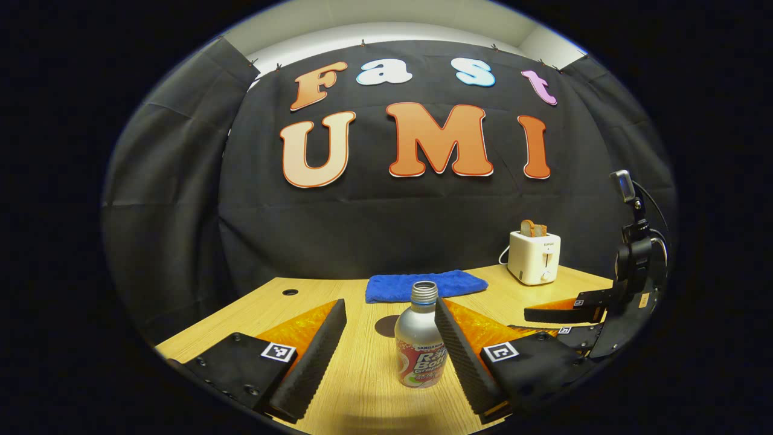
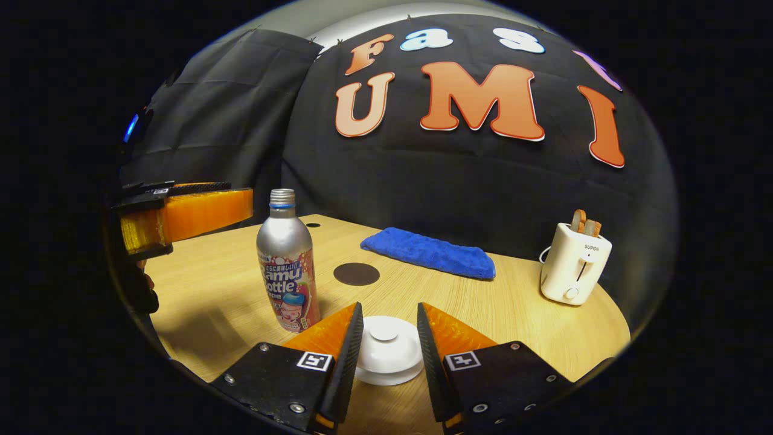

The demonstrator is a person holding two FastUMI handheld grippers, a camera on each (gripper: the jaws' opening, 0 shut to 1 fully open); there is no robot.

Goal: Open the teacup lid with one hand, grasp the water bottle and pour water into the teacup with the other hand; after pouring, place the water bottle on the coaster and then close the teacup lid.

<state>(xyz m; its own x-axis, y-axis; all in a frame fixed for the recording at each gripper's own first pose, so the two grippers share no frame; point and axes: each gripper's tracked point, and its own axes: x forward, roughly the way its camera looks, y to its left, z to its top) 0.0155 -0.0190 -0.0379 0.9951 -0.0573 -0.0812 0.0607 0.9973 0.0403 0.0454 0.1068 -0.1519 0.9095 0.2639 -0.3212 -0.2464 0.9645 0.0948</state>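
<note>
A silver water bottle (image 1: pixel 420 344) stands uncapped and upright on the wooden table (image 1: pixel 362 386). It is between the fingers of my left gripper (image 1: pixel 389 311), which is open; the right finger is close beside the bottle and the left finger is well clear. In the right gripper view my right gripper (image 2: pixel 389 309) closes on the rim of the white teacup lid (image 2: pixel 386 350), with both pads against its sides; the cup beneath is hidden. The bottle (image 2: pixel 287 269) stands to the left, and the left gripper (image 2: pixel 235 202) hovers behind it. A dark round coaster (image 2: pixel 356 273) lies beyond the lid.
A folded blue towel (image 2: pixel 429 252) lies at the back of the table, and a white toaster (image 2: pixel 574 263) with bread stands at the right. The right gripper (image 1: pixel 525 321) sits low beside the toaster (image 1: pixel 534 257). The table edge runs close in front.
</note>
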